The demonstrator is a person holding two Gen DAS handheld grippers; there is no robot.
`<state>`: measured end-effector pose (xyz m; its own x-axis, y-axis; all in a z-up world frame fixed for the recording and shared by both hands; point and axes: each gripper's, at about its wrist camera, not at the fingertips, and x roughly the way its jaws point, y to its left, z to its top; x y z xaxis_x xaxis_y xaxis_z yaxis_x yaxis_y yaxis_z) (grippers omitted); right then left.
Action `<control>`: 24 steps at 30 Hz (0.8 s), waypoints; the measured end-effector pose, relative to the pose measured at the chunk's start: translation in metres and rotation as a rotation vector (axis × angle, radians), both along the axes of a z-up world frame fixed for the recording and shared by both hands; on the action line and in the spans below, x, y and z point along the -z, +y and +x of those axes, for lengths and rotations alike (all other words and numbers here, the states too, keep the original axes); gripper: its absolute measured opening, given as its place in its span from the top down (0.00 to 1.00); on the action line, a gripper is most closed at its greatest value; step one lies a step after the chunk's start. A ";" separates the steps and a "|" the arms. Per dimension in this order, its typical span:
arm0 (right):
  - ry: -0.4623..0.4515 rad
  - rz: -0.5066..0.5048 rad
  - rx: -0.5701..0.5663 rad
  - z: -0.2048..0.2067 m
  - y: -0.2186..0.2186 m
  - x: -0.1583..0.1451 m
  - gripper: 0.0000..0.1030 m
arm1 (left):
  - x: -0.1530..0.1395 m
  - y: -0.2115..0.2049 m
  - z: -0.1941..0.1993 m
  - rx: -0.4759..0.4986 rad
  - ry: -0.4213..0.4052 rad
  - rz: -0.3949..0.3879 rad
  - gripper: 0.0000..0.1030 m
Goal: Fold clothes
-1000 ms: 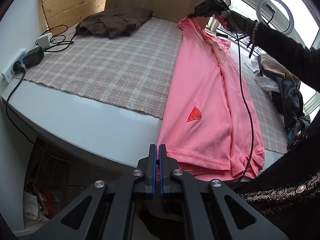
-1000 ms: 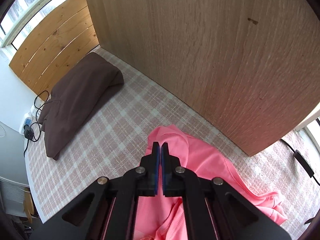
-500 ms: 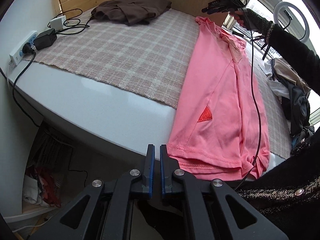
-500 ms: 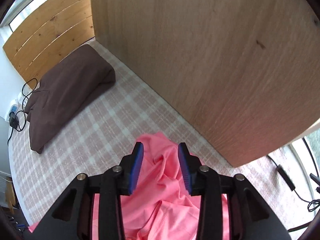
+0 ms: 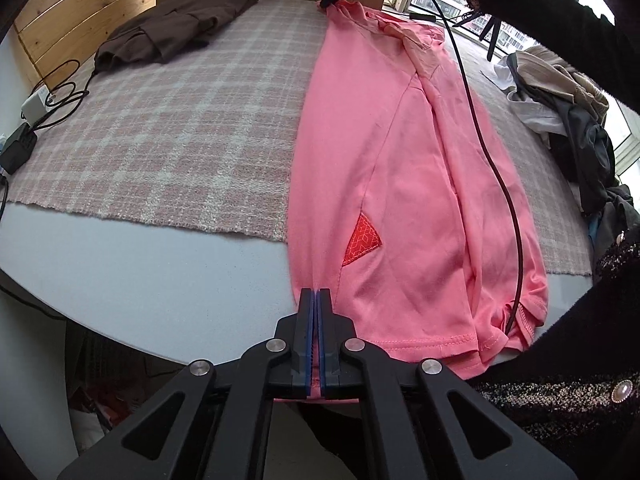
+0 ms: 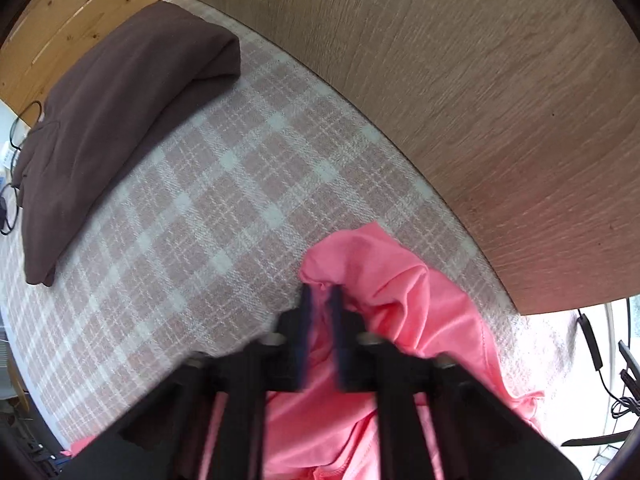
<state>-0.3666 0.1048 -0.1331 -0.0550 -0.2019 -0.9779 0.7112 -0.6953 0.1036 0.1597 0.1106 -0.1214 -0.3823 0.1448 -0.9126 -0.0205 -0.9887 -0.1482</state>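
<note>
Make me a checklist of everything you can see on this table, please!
Surface: checked cloth on a pale table.
Job's things: pink shirt lying lengthwise, hem over the near edge.
Clutter: folded brown garment; clothes pile.
Grippers: left gripper shut on the shirt's hem; right gripper shut on its far end.
Cables: black cable crossing the shirt; charger cords.
Surroundings: wooden panel.

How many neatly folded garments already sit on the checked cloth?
1: the brown garment lies folded at the far corner by the wooden slats. The pink shirt is only half-folded; the pile beyond may hide more.
</note>
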 end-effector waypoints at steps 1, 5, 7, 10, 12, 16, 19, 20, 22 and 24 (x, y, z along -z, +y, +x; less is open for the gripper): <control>-0.027 -0.082 0.025 -0.005 0.003 -0.008 0.97 | -0.002 -0.005 0.004 -0.030 0.011 0.009 0.99; -0.026 -0.193 0.091 -0.020 0.009 -0.013 0.95 | 0.001 -0.022 0.011 -0.118 0.002 0.036 0.99; -0.096 -0.206 0.076 -0.018 0.011 -0.009 0.91 | 0.000 -0.022 0.012 -0.106 -0.007 0.028 0.95; -0.039 -0.225 0.051 -0.004 0.019 -0.030 0.76 | -0.002 -0.028 0.014 -0.103 -0.031 -0.010 0.90; -0.010 -0.266 0.041 0.014 0.032 -0.051 0.75 | -0.009 -0.039 0.019 -0.126 -0.015 0.000 0.90; 0.013 -0.363 -0.002 0.056 0.069 -0.098 0.75 | -0.027 -0.049 0.023 -0.081 0.025 -0.014 0.89; 0.011 -0.437 -0.036 0.093 0.108 -0.122 0.75 | -0.037 -0.045 0.006 0.005 0.059 -0.016 0.89; 0.002 -0.456 -0.046 0.110 0.118 -0.125 0.75 | -0.038 -0.038 0.000 0.049 0.062 -0.012 0.87; -0.010 -0.459 -0.052 0.142 0.136 -0.126 0.75 | -0.034 -0.023 -0.020 0.141 0.068 -0.012 0.87; -0.040 -0.458 -0.049 0.175 0.156 -0.124 0.75 | -0.032 -0.016 -0.027 0.230 0.064 0.000 0.87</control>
